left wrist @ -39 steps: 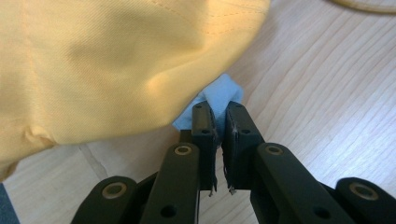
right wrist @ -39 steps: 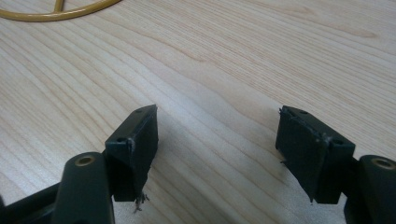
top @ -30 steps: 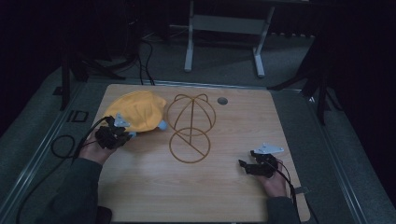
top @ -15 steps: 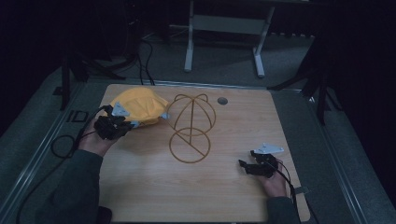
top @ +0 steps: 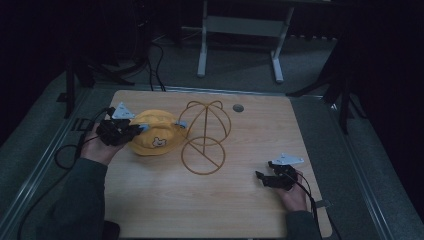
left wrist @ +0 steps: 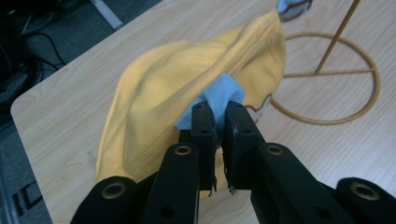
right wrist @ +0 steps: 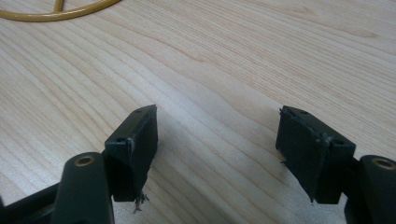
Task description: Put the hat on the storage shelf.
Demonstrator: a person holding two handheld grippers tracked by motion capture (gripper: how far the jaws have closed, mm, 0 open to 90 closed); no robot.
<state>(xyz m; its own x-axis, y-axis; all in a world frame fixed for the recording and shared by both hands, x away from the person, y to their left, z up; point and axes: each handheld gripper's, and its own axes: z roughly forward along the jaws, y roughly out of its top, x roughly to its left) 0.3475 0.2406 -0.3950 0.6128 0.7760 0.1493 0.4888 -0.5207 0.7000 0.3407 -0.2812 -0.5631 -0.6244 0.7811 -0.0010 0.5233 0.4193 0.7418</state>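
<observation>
**Yellow cap pinched in left gripper beside wire stand; right gripper idle**

Left gripper [top: 131,131] at left side of wooden table [top: 240,210], clamped on yellow cap [top: 154,140]. Left gripper view: both jaws nearly together, squeezing a fold of pale blue lining [left wrist: 223,95] at the cap's rim, yellow fabric bunched on both sides of the pinch. Cap lifted on the gripped side, hanging off the jaws, crown slumped toward the table; whether the low edge rests on the wood cannot be told. Small bear face print [top: 159,142] on the front, facing the near edge in high view. Grey three-cornered plate on top of left gripper, cable trailing off the table's left edge.

Gold wire cap stand [top: 205,137] just right of the cap, near table centre: round flat base ring with crossbars lying on the wood, dome-shaped wire cage rising at its far side. Cap's right edge just beside the dome, possibly touching; too close to call. Stand bare, nothing on it.

Right gripper [top: 266,176] near right front of table, well apart from cap and stand, held low over the wood. Right gripper view: jaws spread wide, only bare wood grain between them, gripping nothing; arc of the stand's base ring in the top left corner.

Small round grey grommet [top: 238,107] in the tabletop near the far edge, behind the stand.
</observation>
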